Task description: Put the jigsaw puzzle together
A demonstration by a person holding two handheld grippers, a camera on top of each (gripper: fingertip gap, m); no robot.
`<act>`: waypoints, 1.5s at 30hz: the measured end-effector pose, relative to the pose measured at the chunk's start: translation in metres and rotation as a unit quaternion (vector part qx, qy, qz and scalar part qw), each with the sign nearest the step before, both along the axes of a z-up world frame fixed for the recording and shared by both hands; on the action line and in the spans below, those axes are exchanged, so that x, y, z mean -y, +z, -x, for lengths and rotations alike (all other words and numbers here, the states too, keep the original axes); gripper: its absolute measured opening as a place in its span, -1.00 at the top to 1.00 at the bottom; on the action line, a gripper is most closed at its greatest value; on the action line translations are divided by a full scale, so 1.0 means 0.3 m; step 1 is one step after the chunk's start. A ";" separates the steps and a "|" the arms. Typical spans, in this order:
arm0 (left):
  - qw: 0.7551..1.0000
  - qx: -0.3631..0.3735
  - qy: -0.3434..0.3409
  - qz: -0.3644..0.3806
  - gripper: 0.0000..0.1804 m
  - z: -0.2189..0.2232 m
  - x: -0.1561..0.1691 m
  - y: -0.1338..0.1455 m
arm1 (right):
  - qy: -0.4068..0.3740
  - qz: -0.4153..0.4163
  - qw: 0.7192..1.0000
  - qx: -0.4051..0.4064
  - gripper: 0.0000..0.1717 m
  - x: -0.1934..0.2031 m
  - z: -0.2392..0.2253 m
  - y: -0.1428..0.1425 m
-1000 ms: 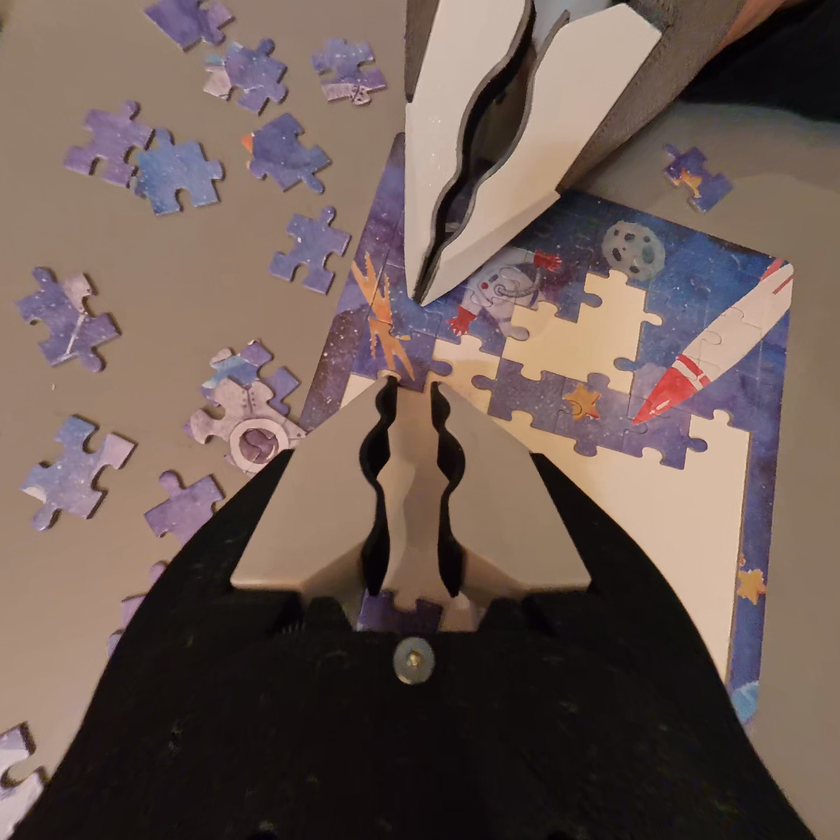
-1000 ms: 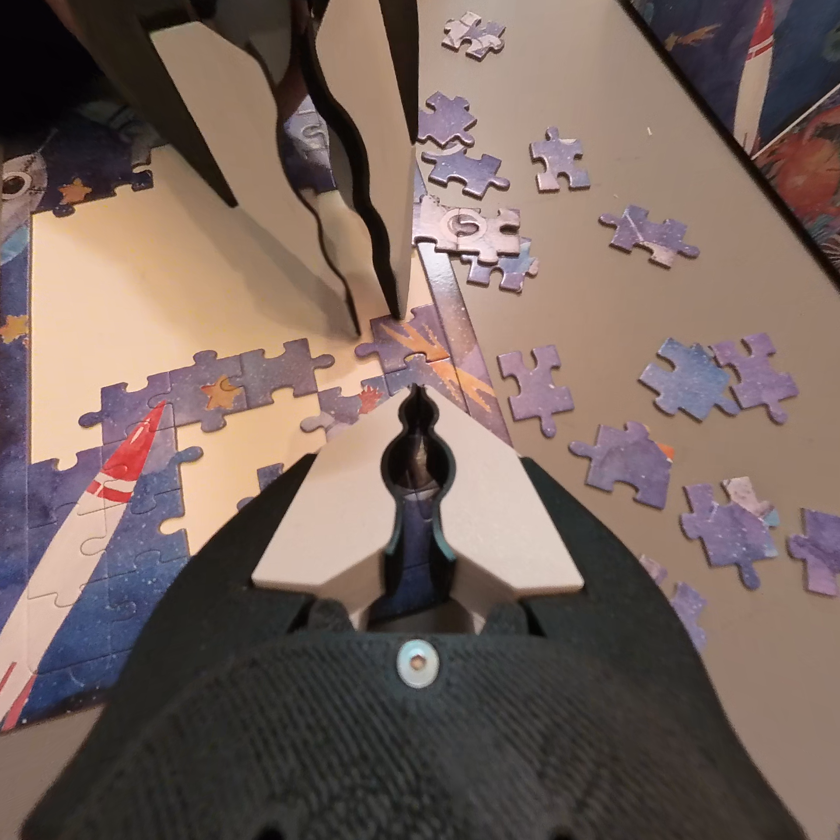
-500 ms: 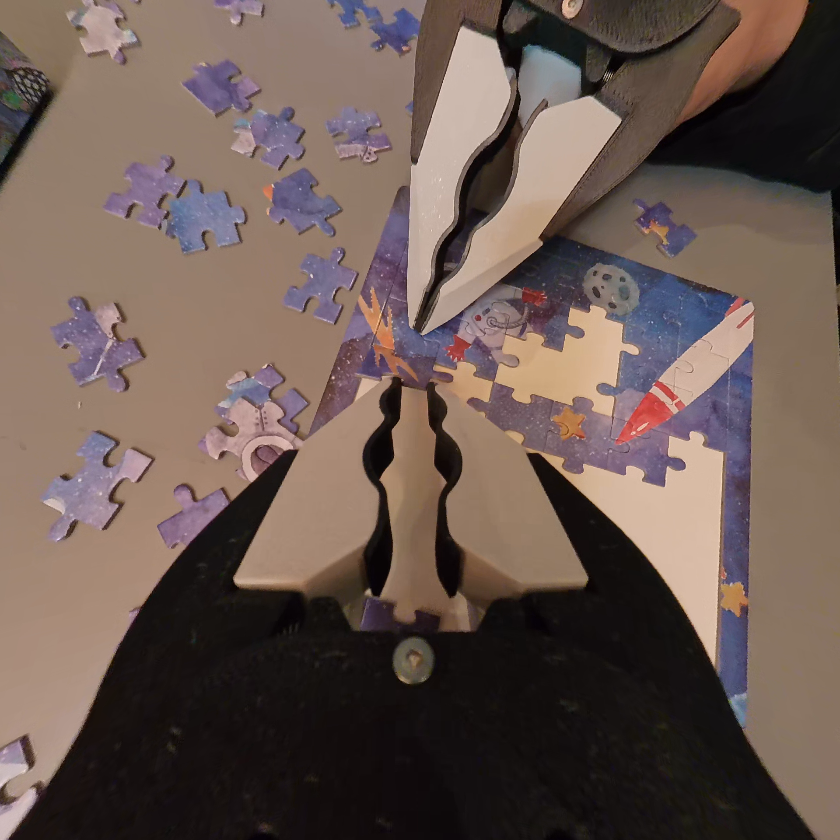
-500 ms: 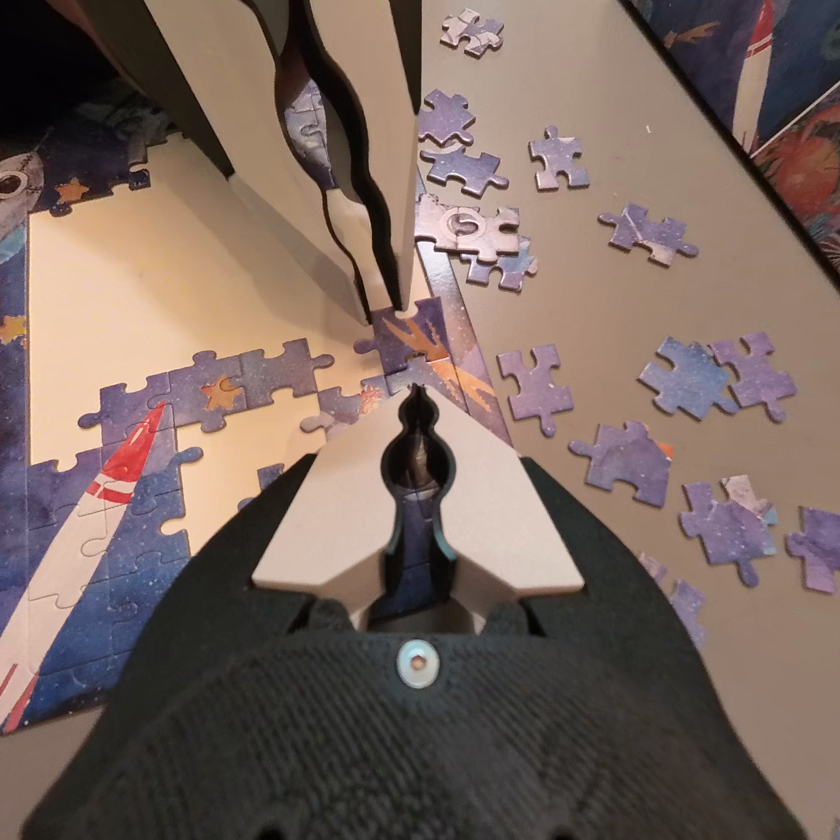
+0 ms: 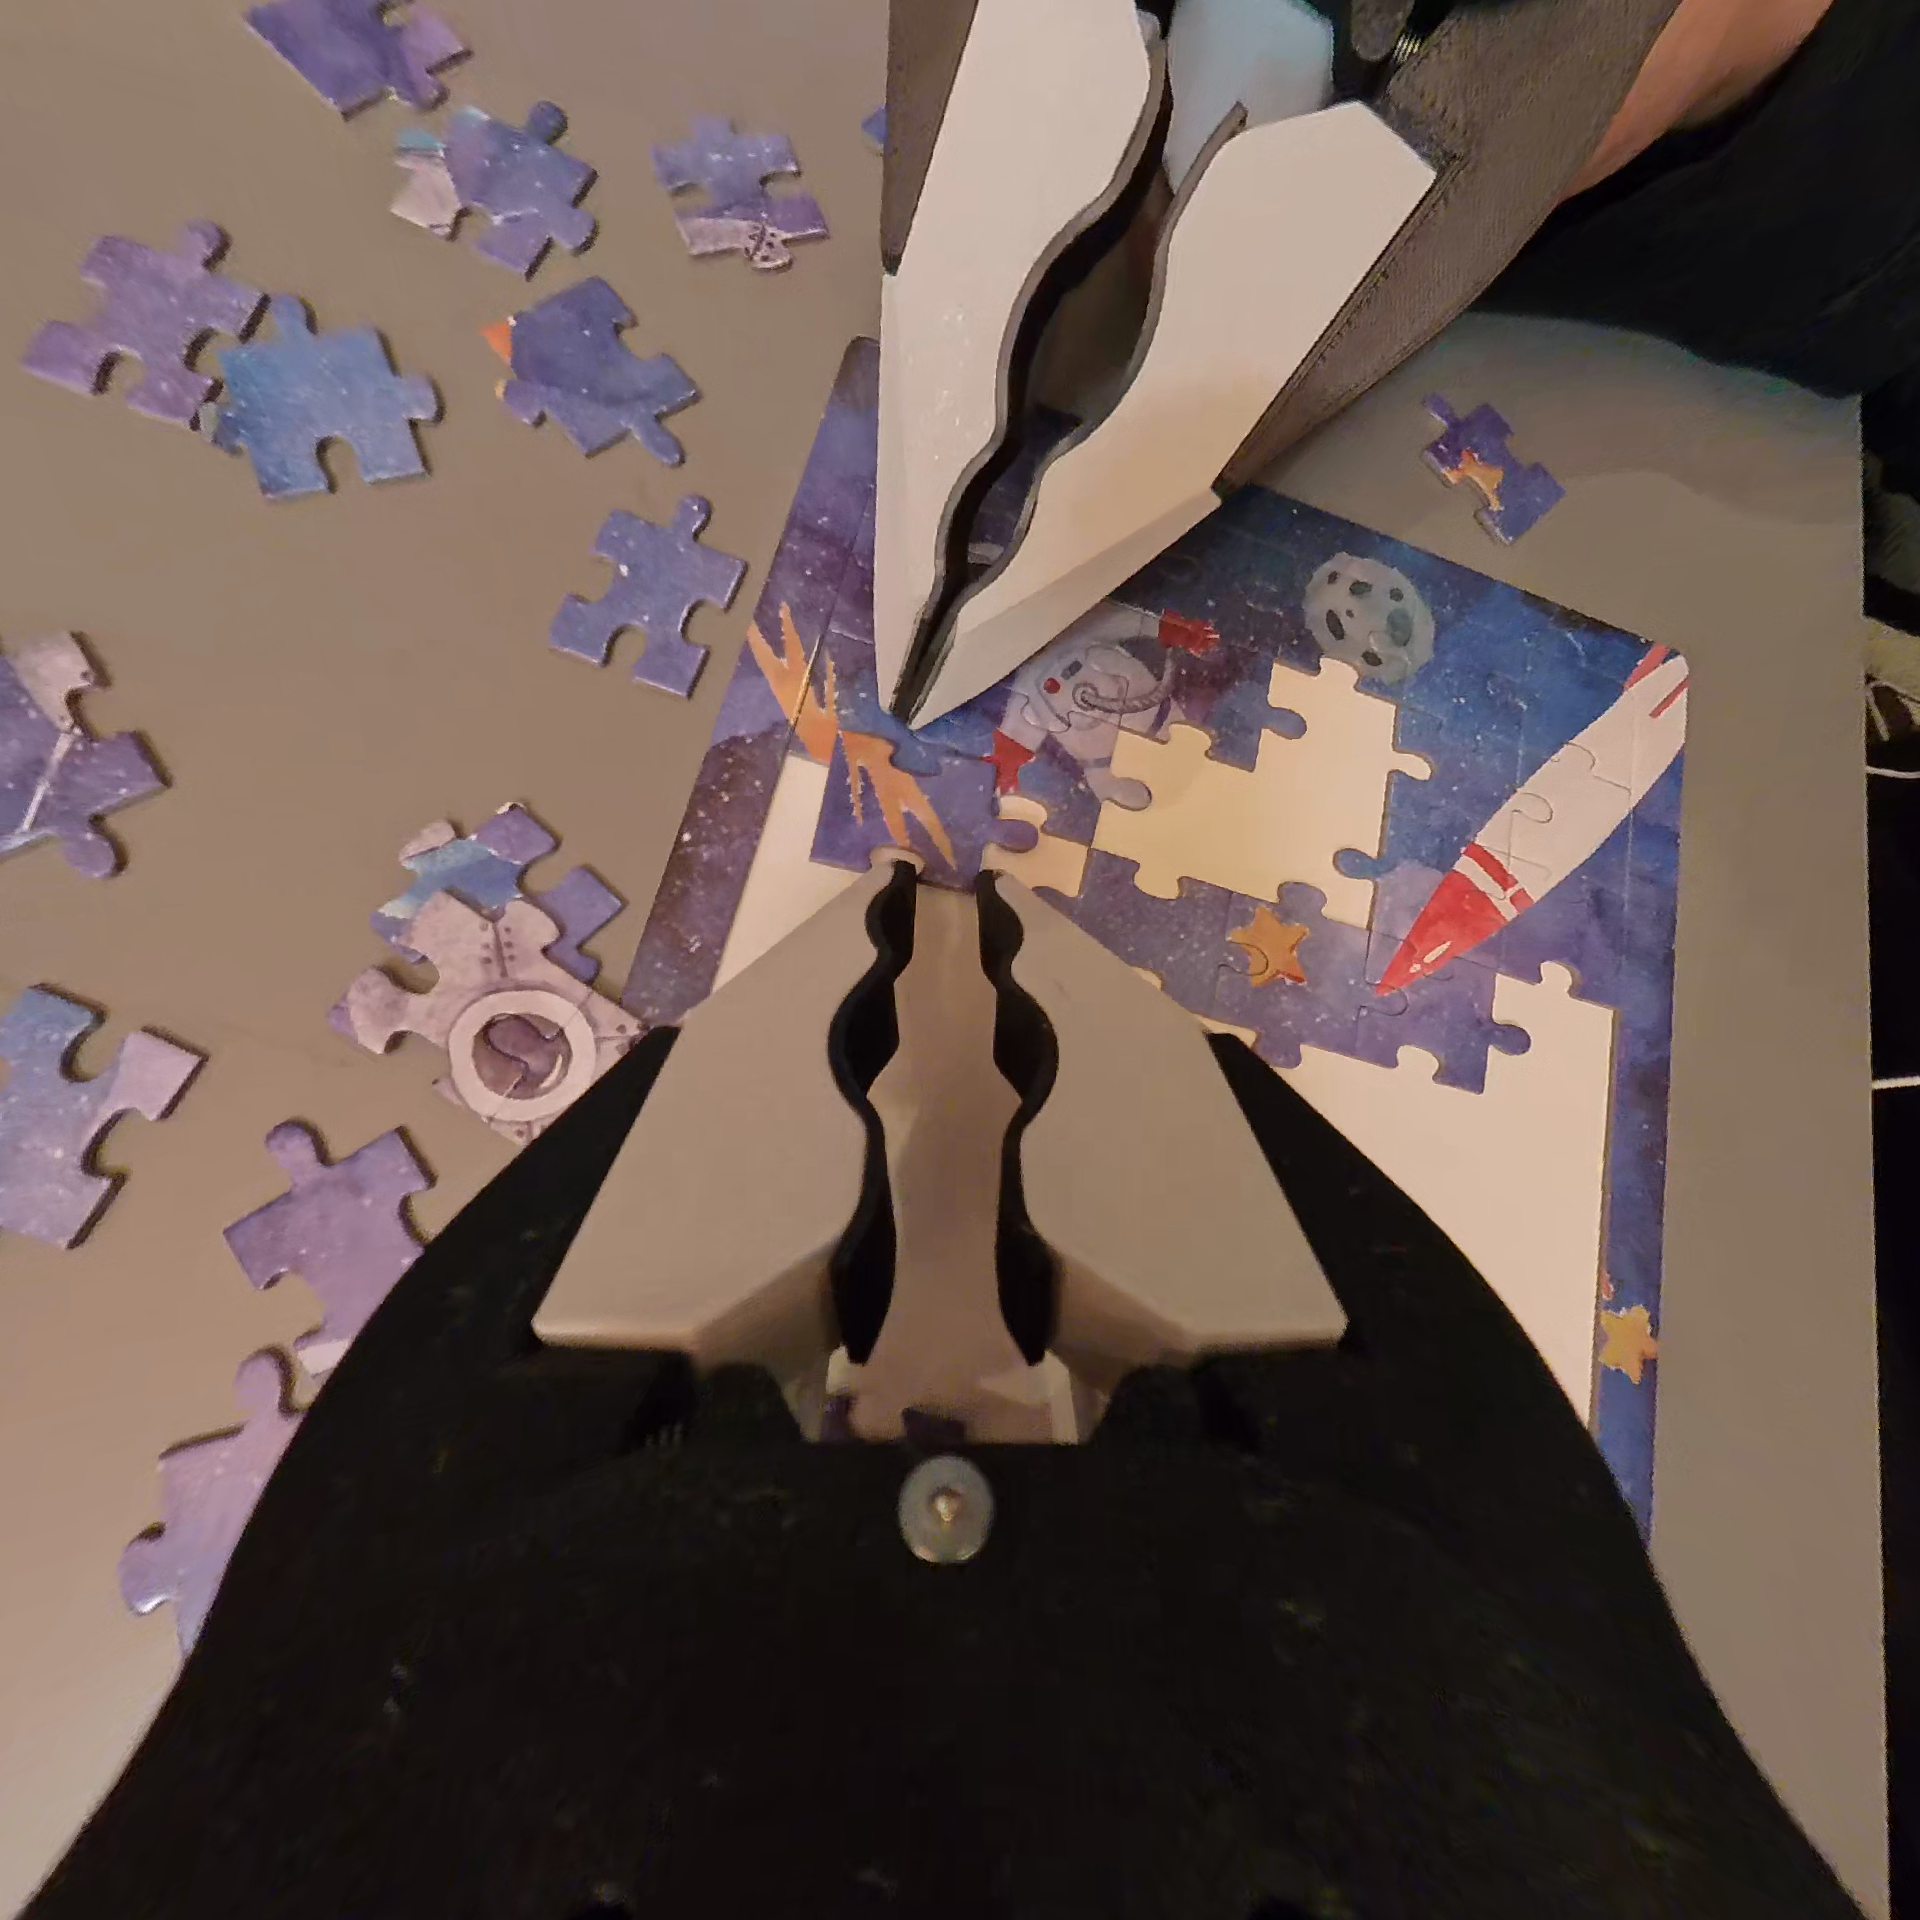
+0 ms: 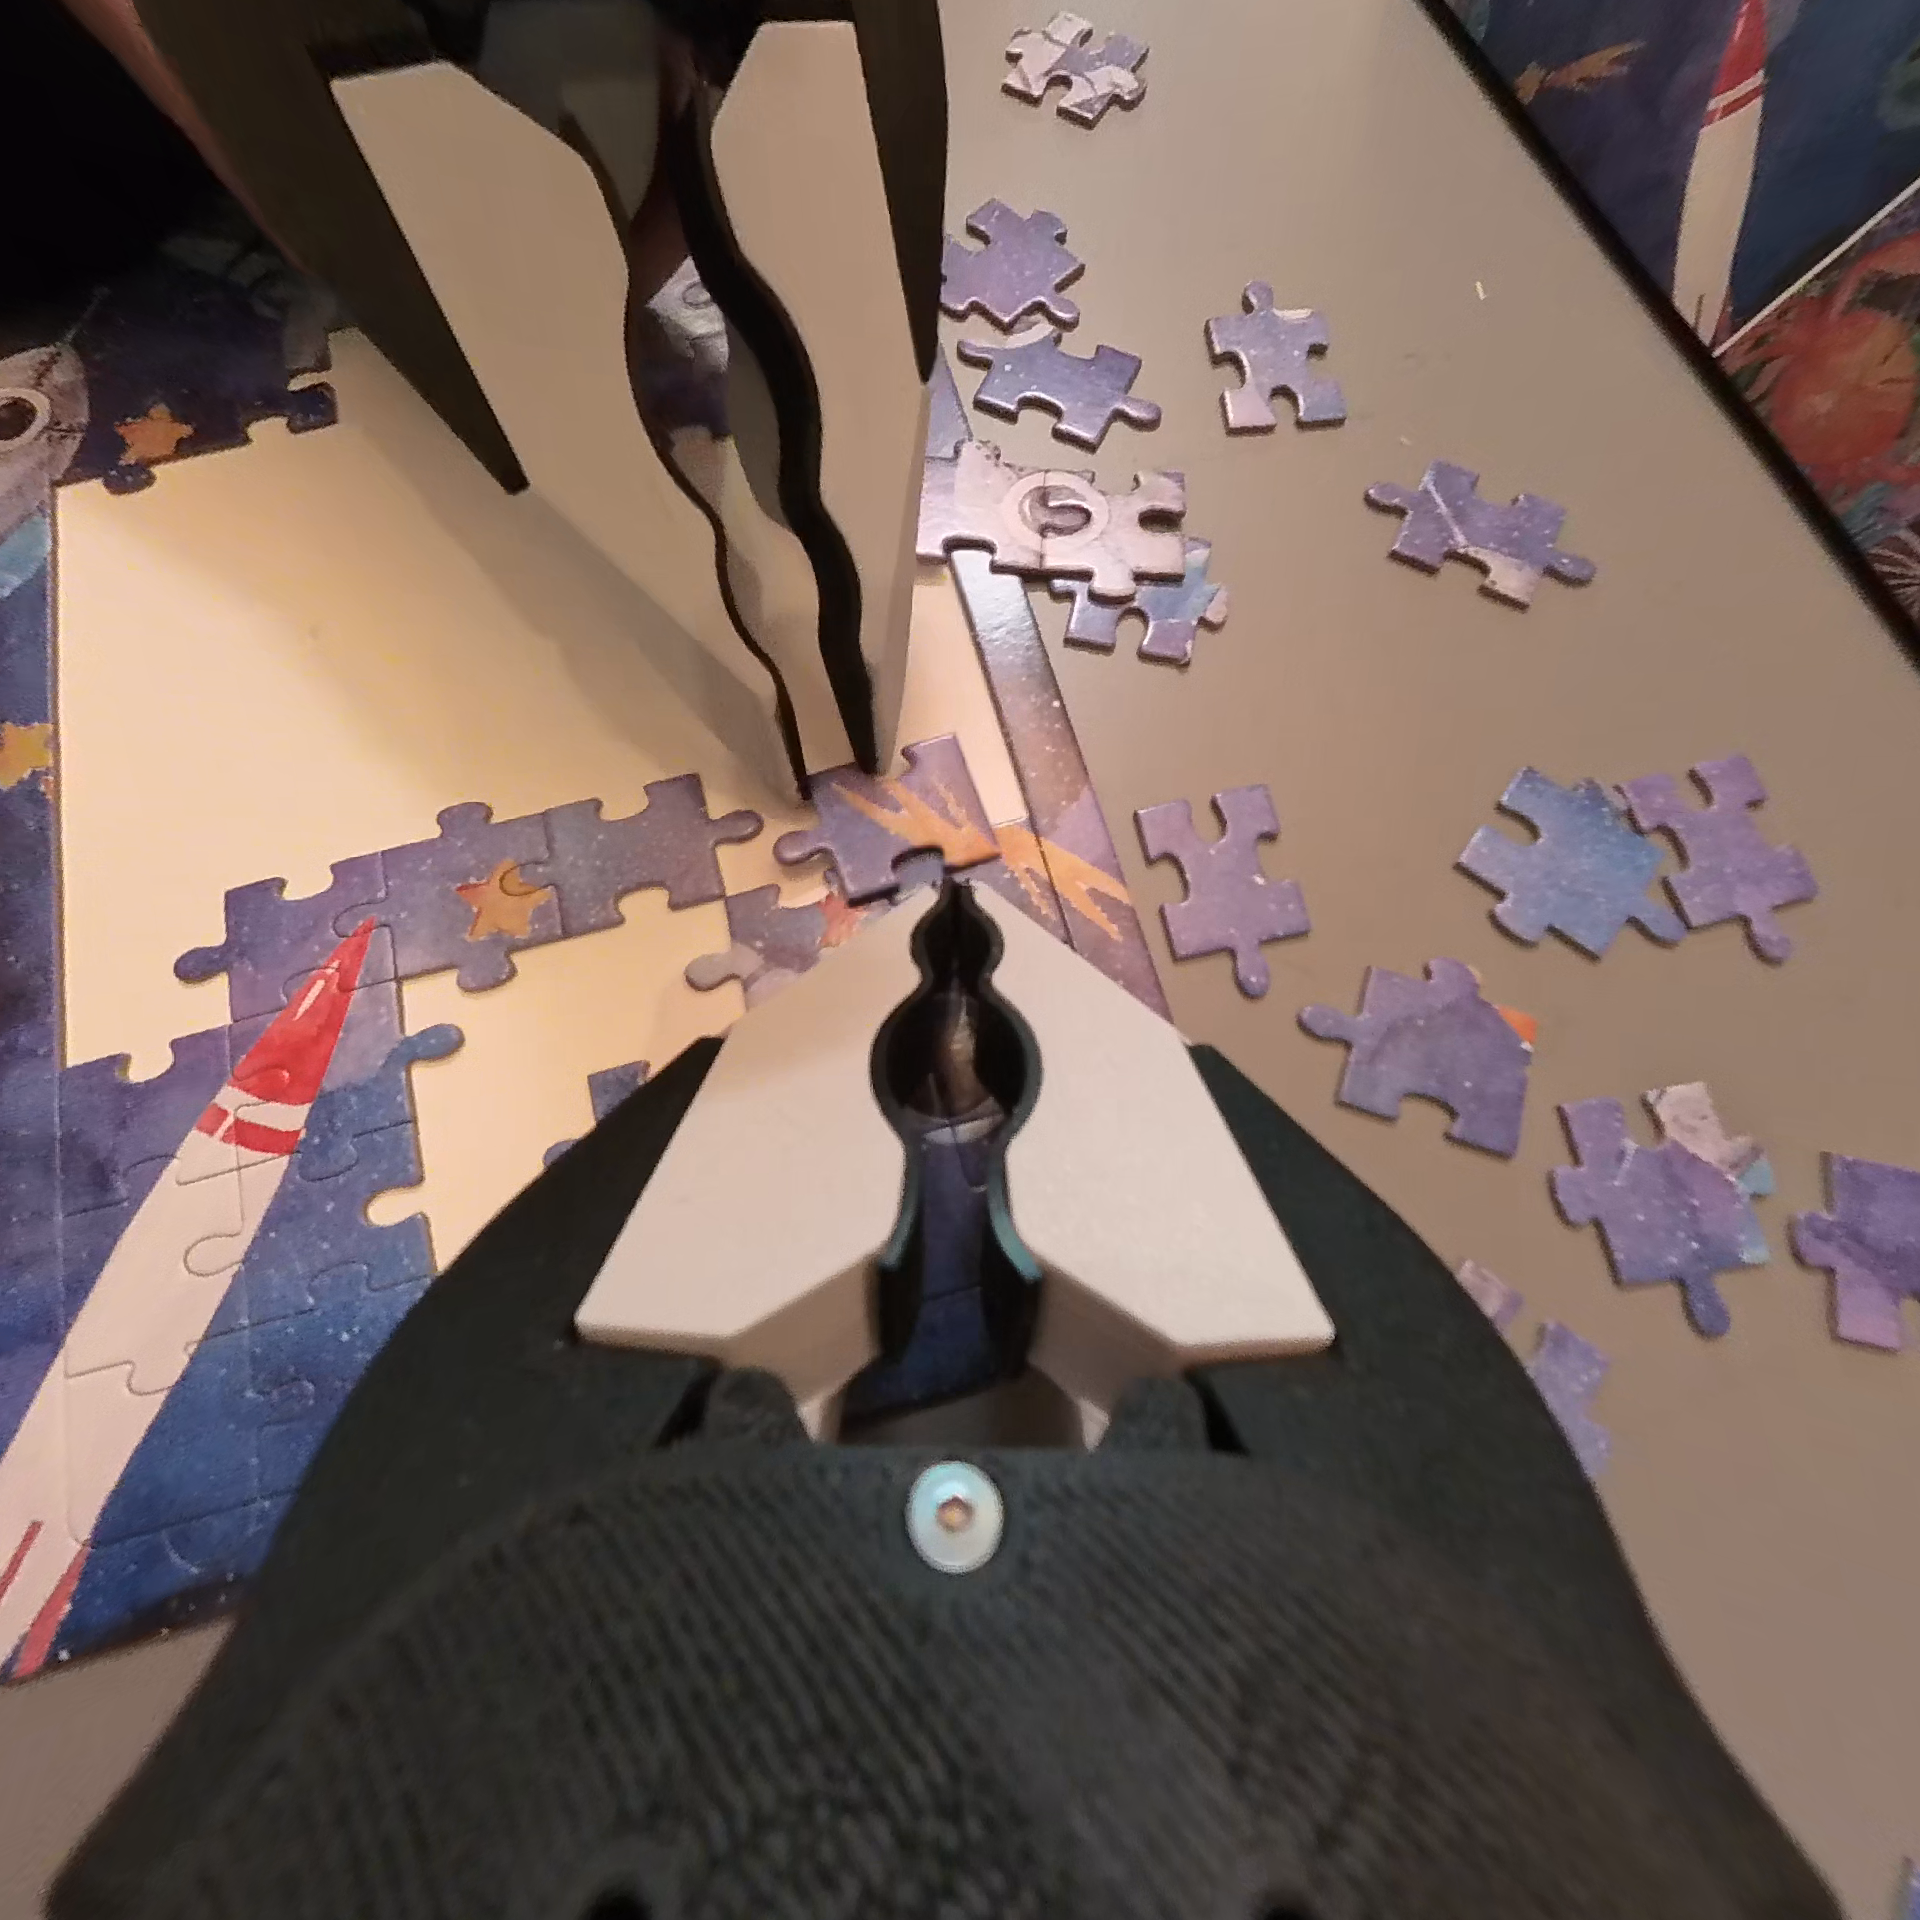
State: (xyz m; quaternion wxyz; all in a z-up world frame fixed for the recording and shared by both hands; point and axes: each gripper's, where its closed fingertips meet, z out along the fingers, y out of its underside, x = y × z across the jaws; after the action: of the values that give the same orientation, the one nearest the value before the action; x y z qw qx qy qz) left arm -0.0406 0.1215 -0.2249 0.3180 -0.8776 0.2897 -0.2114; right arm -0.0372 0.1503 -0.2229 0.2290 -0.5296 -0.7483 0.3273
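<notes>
A space-themed jigsaw sits in its tray (image 5: 1455, 1174), partly filled, with a rocket (image 5: 1558, 821) and an astronaut (image 5: 1091, 696). A purple piece with an orange streak (image 5: 883, 800) lies at the tray's left edge. My left gripper (image 5: 945, 873) is slightly open with nothing between its fingers, and its tips rest at that piece's near edge. The right wrist view shows the same piece (image 6: 883, 821) lying a little raised, with the left gripper (image 6: 831, 779) on its far edge. My right gripper (image 6: 951, 896) is shut, its tip touching the piece from the opposite side, as the left wrist view (image 5: 914, 717) also shows.
Several loose purple pieces (image 5: 322, 405) lie on the grey table left of the tray, among them a joined pair with a round porthole (image 5: 499, 1029). One piece (image 5: 1491, 468) lies beyond the tray. A printed picture board (image 6: 1818, 312) lies at the table's far side. A person's sleeve (image 5: 1714, 208) shows behind the right gripper. Left and right tips are no more than a few centimetres apart.
My left gripper closed a little, lifted away, then came back down to the streaked piece's edge. The piece shifted slightly toward my right gripper, which stayed shut in place.
</notes>
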 end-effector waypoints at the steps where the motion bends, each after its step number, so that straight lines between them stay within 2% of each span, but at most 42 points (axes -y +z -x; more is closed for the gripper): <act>1: 1.000 -0.002 0.001 -0.002 0.89 0.003 0.000 0.003 | 0.000 -0.001 1.000 0.000 1.00 0.000 0.000 0.000; 10: 1.000 -0.022 0.001 0.016 0.89 0.080 0.031 0.019 | 0.000 0.003 1.000 -0.001 1.00 -0.001 -0.001 0.001; 19: 0.998 -0.039 -0.027 0.028 0.89 0.061 0.062 -0.004 | -0.007 0.023 1.000 -0.003 1.00 -0.011 -0.002 0.009; 27: 0.999 -0.037 -0.017 0.022 0.89 0.076 0.052 -0.002 | -0.079 0.061 0.988 -0.122 1.00 -0.135 0.002 0.183; 32: 0.999 -0.035 -0.014 0.012 0.89 0.077 0.045 0.011 | -0.114 0.088 0.976 -0.163 1.00 -0.203 -0.012 0.234; 45: 0.999 -0.027 0.006 -0.022 0.89 0.098 0.018 0.053 | -0.109 0.088 0.978 -0.158 1.00 -0.187 -0.003 0.216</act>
State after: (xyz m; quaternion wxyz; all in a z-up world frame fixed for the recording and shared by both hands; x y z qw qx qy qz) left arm -0.0699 0.1161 -0.2089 0.3304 -0.8776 0.2974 -0.1795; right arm -0.0364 0.2063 -0.1581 0.3308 -0.5674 -0.6092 0.4444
